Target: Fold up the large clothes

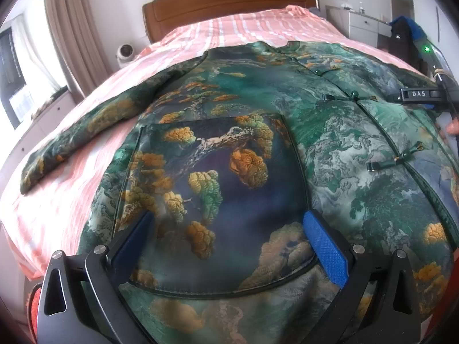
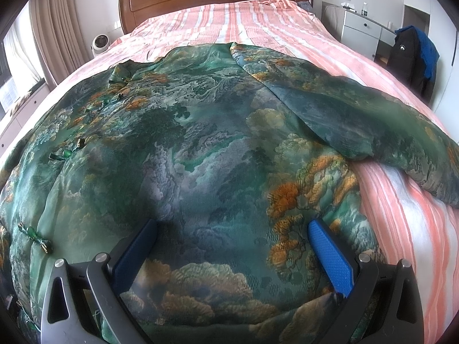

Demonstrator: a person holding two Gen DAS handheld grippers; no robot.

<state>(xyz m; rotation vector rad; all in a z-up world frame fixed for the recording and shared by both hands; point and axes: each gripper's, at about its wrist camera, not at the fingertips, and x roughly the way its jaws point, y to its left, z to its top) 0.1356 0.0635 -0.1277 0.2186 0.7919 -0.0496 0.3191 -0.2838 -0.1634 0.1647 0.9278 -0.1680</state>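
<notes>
A padded jacket [image 1: 258,143] printed with green landscape lies face up and spread flat on the bed [image 1: 229,31], collar toward the headboard [image 1: 229,0], both sleeves out to the sides. The left gripper [image 1: 229,243] hovers over the patch pocket [image 1: 218,195] near the hem, jaws wide apart and holding nothing. The right gripper [image 2: 232,246] hangs over the other front panel, jaws equally wide, empty too. The cloth looks satiny and quilted: probably slippery, soft and bulky rather than heavy, so a pinch on a flat panel would likely slide off. The piped hem, the side seams or the cuff of the sleeve [image 2: 373,132] look like firmer holds. The frog buttons [image 1: 401,157] along the front seem closed.
</notes>
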